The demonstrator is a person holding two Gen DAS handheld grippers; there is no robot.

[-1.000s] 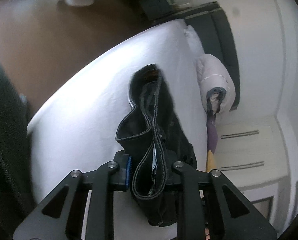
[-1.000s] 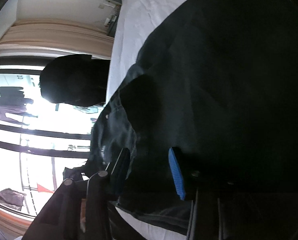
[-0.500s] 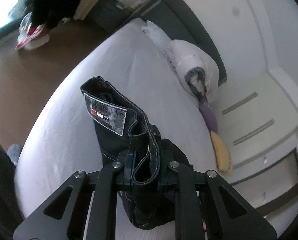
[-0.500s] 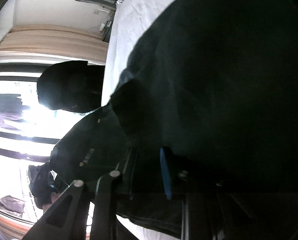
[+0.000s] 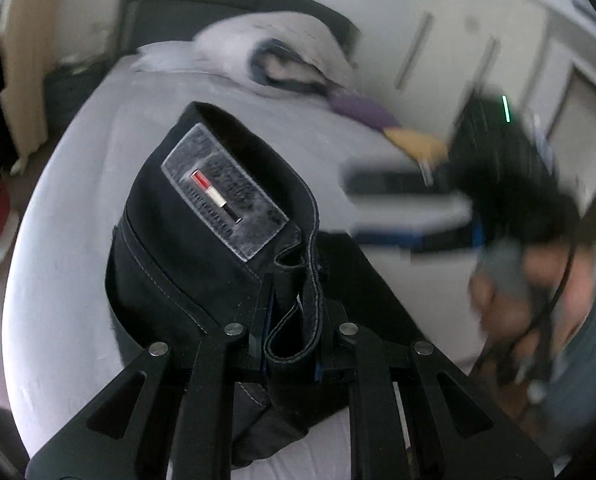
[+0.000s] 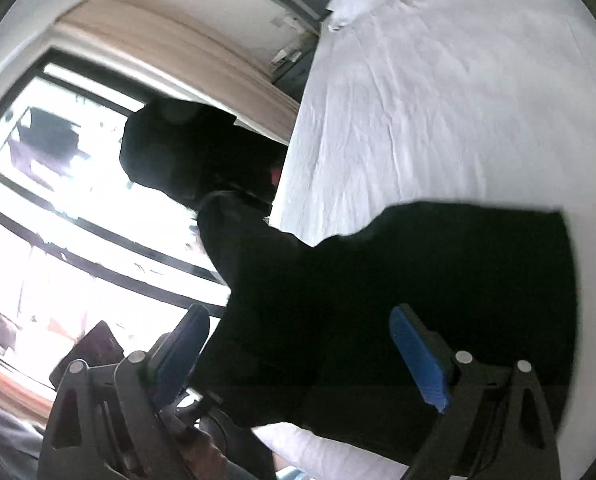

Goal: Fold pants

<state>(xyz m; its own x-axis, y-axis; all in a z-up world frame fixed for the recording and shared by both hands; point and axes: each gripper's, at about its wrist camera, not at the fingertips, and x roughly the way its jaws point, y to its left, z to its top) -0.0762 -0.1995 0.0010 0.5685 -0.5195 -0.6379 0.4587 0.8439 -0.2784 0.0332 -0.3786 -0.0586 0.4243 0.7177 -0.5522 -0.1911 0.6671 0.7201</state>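
Note:
Dark denim pants [image 5: 202, 232] lie on a white bed [image 5: 66, 240]. My left gripper [image 5: 292, 320] is shut on the waistband, whose leather label faces up. In the right wrist view the pants [image 6: 437, 300] spread dark across the lower bed [image 6: 437, 100]. My right gripper [image 6: 298, 348] is open, its blue pads [image 6: 417, 356] wide apart just above the cloth and holding nothing. It also shows blurred in the left wrist view [image 5: 397, 208], to the right of the waistband.
A rolled pale duvet [image 5: 282, 52] and pillows lie at the head of the bed by a dark headboard. Purple and yellow items [image 5: 385, 120] lie at the bed's right edge. White wardrobe doors [image 5: 477, 60] stand beyond. A bright window [image 6: 58, 200] is left of the bed.
My right gripper has opened, let go of the pants and pulled back. My left gripper, still holding the waistband, has swung round toward the headboard.

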